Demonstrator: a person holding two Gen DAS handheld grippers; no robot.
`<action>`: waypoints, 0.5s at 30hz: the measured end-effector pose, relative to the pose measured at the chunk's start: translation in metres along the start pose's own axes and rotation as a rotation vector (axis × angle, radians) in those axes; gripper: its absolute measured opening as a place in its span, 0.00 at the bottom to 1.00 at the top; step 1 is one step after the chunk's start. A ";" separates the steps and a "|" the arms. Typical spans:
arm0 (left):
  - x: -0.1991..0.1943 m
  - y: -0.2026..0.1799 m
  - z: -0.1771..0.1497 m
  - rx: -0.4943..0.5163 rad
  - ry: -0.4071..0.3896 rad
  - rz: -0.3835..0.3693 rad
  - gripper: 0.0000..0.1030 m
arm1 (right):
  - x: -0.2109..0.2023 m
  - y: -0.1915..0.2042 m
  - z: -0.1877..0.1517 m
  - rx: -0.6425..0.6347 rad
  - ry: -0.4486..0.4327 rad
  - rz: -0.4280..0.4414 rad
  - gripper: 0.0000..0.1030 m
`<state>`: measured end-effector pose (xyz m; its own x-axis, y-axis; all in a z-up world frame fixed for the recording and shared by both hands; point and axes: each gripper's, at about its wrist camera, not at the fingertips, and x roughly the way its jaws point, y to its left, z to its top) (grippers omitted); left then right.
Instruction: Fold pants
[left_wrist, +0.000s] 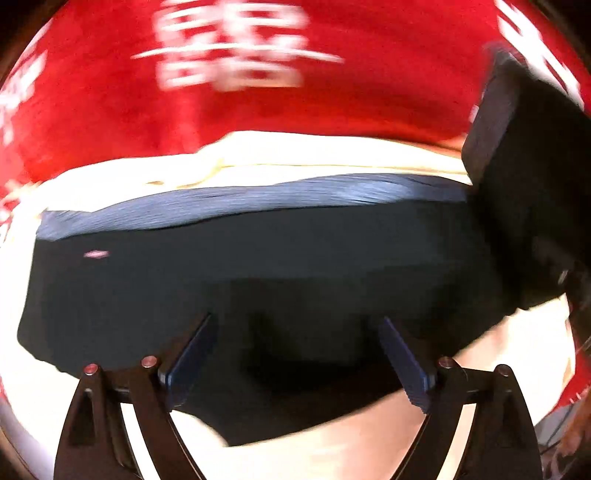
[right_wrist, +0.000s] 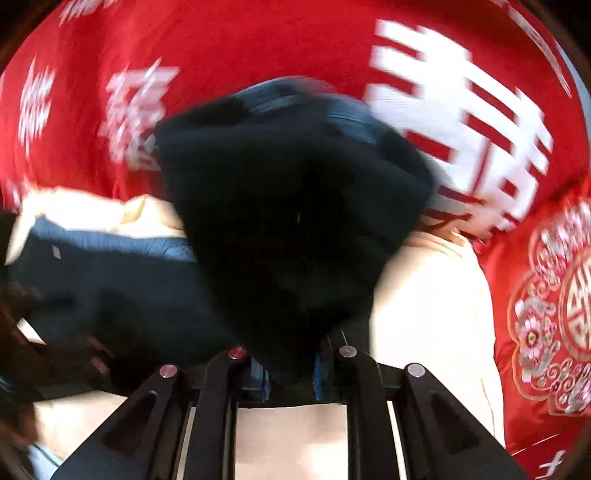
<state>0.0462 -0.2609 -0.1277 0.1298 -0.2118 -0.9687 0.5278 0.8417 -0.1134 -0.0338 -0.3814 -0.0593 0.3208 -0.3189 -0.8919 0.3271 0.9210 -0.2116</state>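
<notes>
Dark navy pants (left_wrist: 258, 273) lie on a cream cloth (left_wrist: 295, 155), folded into a broad band with a lighter blue edge at the far side. My left gripper (left_wrist: 295, 354) is open, its two blue pads spread over the near edge of the pants. My right gripper (right_wrist: 291, 365) is shut on a raised fold of the pants (right_wrist: 295, 221), which hangs dark in front of the camera. The rest of the pants (right_wrist: 110, 266) lies to its left. Both views are motion-blurred.
A red cloth with white characters (left_wrist: 258, 103) covers the surface beyond the cream cloth (right_wrist: 428, 302). A red embroidered fabric (right_wrist: 546, 314) lies at the right. A dark shape (left_wrist: 532, 206) fills the right of the left wrist view.
</notes>
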 end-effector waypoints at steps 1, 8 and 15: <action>-0.001 0.017 -0.001 -0.020 -0.001 0.012 0.88 | 0.008 0.019 -0.002 -0.034 0.017 -0.016 0.18; 0.004 0.086 -0.008 -0.063 0.025 0.057 0.88 | 0.052 0.107 -0.034 -0.263 0.076 -0.235 0.31; -0.004 0.082 0.001 -0.058 0.015 -0.028 0.88 | 0.008 0.097 -0.049 -0.278 0.050 -0.066 0.53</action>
<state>0.0895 -0.1919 -0.1327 0.1031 -0.2286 -0.9681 0.4812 0.8632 -0.1525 -0.0430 -0.2832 -0.1062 0.2607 -0.3752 -0.8896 0.0877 0.9268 -0.3652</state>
